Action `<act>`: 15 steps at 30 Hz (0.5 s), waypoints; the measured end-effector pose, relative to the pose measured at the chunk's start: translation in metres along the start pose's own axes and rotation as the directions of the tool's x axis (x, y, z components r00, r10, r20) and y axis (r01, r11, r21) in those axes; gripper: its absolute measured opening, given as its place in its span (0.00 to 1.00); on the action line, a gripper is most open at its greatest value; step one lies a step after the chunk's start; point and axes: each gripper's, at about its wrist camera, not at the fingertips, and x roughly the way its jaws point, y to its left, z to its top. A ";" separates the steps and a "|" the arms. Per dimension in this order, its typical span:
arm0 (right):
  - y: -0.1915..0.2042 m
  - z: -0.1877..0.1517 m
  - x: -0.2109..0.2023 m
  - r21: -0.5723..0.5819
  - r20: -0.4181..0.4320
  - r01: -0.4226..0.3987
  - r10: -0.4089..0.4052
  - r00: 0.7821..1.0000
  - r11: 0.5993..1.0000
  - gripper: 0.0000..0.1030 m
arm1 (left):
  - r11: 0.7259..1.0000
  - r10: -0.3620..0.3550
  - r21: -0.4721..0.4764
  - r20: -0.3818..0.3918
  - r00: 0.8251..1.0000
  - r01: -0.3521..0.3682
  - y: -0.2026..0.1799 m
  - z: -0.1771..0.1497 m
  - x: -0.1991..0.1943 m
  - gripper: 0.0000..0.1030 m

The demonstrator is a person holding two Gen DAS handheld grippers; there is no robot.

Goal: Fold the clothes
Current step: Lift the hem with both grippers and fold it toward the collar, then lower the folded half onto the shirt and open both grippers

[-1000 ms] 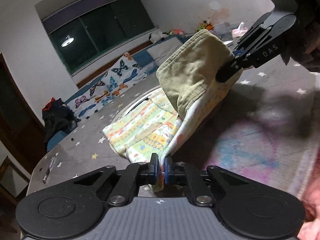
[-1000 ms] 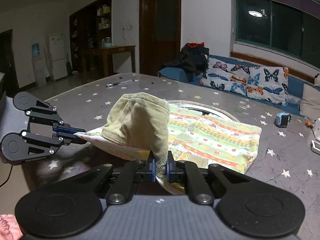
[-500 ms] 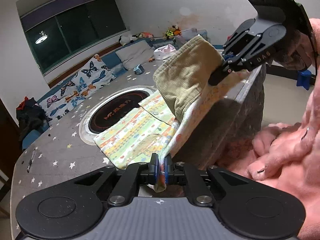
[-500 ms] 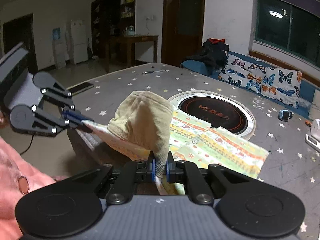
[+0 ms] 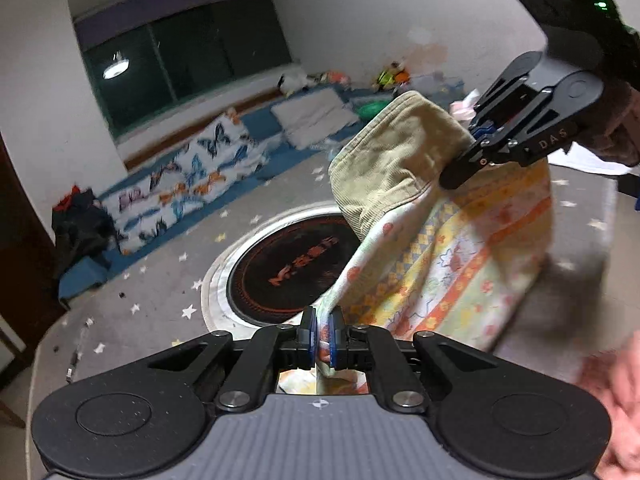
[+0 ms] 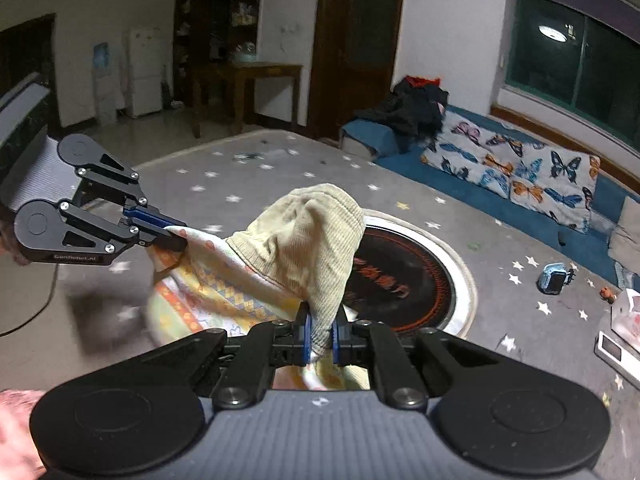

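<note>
The garment (image 5: 452, 264) has come up off the table (image 5: 160, 292) since a second ago: then its far half lay spread over the round cooker plate (image 5: 288, 268), and now that plate shows bare while the whole patterned cloth hangs in the air between the two grippers. Both grippers have risen with it.

In the left wrist view, the left gripper (image 5: 322, 338) has its jaws clamped together on a lower corner of the patterned cloth, which rises up and to the right from there. Farther right and higher, the right gripper (image 5: 460, 172) pinches the other corner, where the olive ribbed collar (image 5: 392, 168) folds over.

In the right wrist view, the left gripper (image 6: 172, 236) sits to the left and ahead, closed on the cloth's edge. The right gripper (image 6: 320, 336) is closed on the olive collar (image 6: 308, 240), directly ahead of it. No containers show clearly; a blue toy (image 6: 554, 278) lies on the table far to the right
</note>
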 end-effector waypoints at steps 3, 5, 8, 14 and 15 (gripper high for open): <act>-0.017 0.003 0.034 0.048 -0.017 0.018 -0.018 1.000 0.999 0.08 | 0.998 -0.005 -0.061 -0.076 0.997 0.000 0.017 0.004 0.041 0.06; -0.028 -0.004 0.057 0.091 -0.029 0.043 -0.041 0.999 0.995 0.09 | 0.996 -0.009 -0.094 -0.117 0.993 -0.002 0.023 0.003 0.063 0.06; -0.039 -0.018 0.086 0.148 -0.037 0.094 -0.090 0.995 0.985 0.19 | 0.991 -0.014 -0.133 -0.168 0.986 -0.008 0.028 -0.002 0.088 0.07; -0.056 -0.049 0.087 0.259 -0.029 0.175 -0.174 0.984 0.950 0.22 | 0.982 0.000 -0.185 -0.189 0.982 -0.035 0.031 -0.010 0.093 0.16; -0.057 -0.054 0.082 0.268 -0.023 0.192 -0.193 0.981 0.944 0.22 | 0.982 0.006 -0.186 -0.189 0.982 -0.042 0.031 -0.010 0.092 0.18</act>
